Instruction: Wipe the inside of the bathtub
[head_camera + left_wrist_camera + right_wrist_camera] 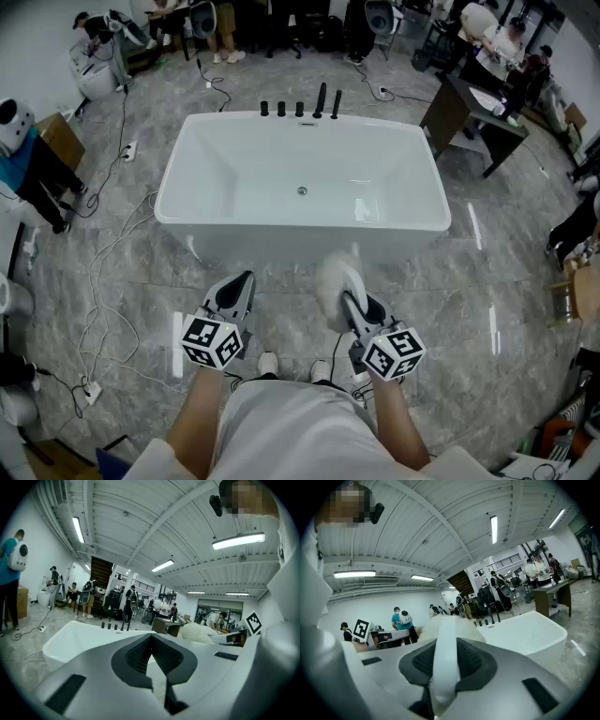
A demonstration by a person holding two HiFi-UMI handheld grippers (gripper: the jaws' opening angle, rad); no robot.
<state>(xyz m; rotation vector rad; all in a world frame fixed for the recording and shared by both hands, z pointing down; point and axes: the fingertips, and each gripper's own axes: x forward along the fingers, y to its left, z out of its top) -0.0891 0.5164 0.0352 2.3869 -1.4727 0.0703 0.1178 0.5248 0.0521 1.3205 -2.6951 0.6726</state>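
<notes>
A white freestanding bathtub [403, 150] stands on the grey marble floor ahead of me, with a drain [302, 191] in its bottom and black tap fittings [300, 108] on its far rim. Both grippers hover in front of the tub's near side, outside it. My right gripper [349, 298] is shut on the white handle [445, 658] of a fluffy white duster [336, 277], whose head points toward the tub. My left gripper [246, 279] is shut and holds nothing. The left gripper view shows the tub [70, 639] and the duster [197, 632] to the right.
Loose cables [103, 272] and a power strip [89, 392] lie on the floor at the left. A dark desk [469, 117] stands at the tub's back right. People and chairs fill the far end of the room. My shoes [267, 364] are just behind the grippers.
</notes>
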